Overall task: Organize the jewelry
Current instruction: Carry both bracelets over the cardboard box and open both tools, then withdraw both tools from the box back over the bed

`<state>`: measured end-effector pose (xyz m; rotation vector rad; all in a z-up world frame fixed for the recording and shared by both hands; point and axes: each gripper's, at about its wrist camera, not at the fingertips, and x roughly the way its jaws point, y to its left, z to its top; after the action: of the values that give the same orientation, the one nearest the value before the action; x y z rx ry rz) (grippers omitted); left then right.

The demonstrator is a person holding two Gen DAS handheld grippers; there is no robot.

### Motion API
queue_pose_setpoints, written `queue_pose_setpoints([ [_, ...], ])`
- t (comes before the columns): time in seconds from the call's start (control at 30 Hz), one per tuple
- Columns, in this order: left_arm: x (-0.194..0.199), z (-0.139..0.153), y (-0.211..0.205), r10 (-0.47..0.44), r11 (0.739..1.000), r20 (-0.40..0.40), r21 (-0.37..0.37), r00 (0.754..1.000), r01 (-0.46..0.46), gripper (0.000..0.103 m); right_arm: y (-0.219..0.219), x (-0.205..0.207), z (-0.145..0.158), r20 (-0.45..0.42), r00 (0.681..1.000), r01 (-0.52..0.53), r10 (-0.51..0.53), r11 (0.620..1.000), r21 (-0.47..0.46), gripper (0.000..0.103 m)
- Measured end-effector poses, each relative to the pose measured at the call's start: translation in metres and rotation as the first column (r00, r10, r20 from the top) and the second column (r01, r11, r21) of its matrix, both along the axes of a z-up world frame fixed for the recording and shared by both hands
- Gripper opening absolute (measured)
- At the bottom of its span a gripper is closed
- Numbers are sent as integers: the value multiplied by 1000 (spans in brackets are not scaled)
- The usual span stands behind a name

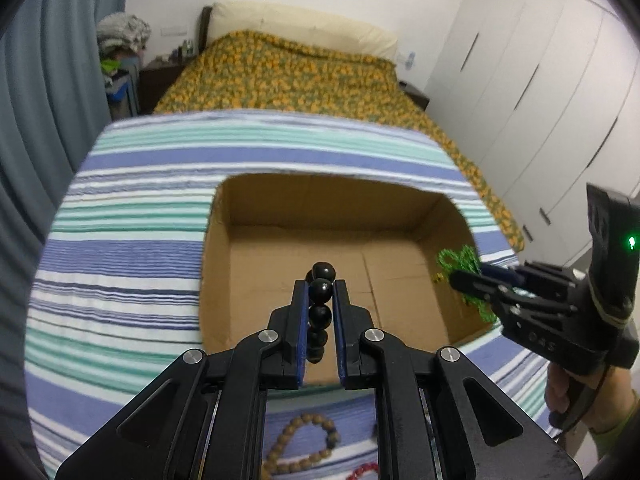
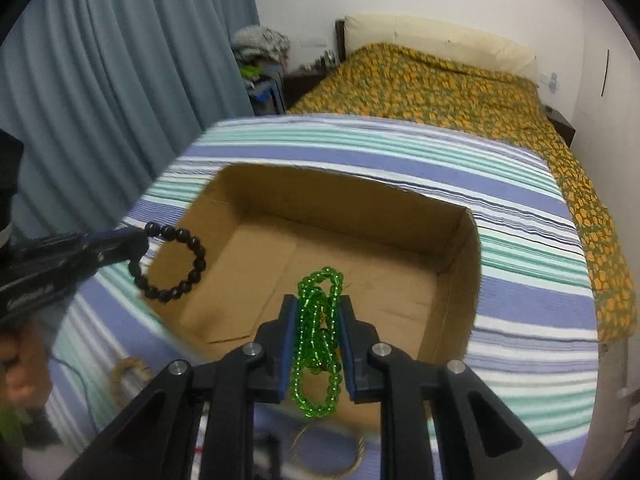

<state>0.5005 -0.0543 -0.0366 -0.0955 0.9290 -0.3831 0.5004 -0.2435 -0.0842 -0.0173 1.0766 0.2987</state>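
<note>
My left gripper (image 1: 320, 290) is shut on a black bead bracelet (image 1: 321, 294) and holds it over the near edge of an open cardboard box (image 1: 320, 208). In the right wrist view the left gripper (image 2: 138, 240) shows at the left with the black bracelet (image 2: 176, 262) hanging from it as a ring over the box's left wall. My right gripper (image 2: 318, 304) is shut on a green bead necklace (image 2: 318, 336) that dangles above the box (image 2: 360, 216). In the left wrist view the right gripper (image 1: 466, 278) holds the green necklace (image 1: 460, 260) at the box's right wall.
The box stands on a striped blue, white and teal cloth (image 1: 120, 220). A brown bead bracelet (image 1: 304, 446) and a red bead piece (image 1: 364, 471) lie on the cloth near me. A bed with an orange patterned cover (image 1: 300, 72) lies beyond. Curtains hang left, wardrobes stand right.
</note>
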Motion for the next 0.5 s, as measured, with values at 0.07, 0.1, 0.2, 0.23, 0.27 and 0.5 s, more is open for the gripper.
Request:
queue_pose_setpoints([
  [0.07, 7, -9, -8, 3, 1000, -19, 10, 1000, -3, 10, 4, 16, -16, -27, 1000, -4, 3, 999, -33, 20],
  [0.1, 11, -14, -9, 5, 1000, -28, 16, 1000, -5, 10, 4, 21, -23, -34, 999, 0, -1, 999, -42, 20],
  [0.2, 18, -30, -16, 12, 999, -38, 50, 999, -10, 11, 8, 29, -37, -49, 999, -1, -2, 998, -68, 27],
  [0.23, 19, -34, -18, 19, 997, -34, 69, 999, -17, 12, 6, 31, -37, -47, 999, -1, -2, 998, -70, 33],
  [0.27, 19, -37, -18, 28, 996, -32, 86, 999, -25, 13, 8, 31, -38, -36, 999, 0, -3, 997, -72, 52],
  [0.5, -9, -24, 4, 97, 987, 47, 122, 994, -102, 85, -4, 4, -13, 76, 997, 35, -33, 999, -25, 65],
])
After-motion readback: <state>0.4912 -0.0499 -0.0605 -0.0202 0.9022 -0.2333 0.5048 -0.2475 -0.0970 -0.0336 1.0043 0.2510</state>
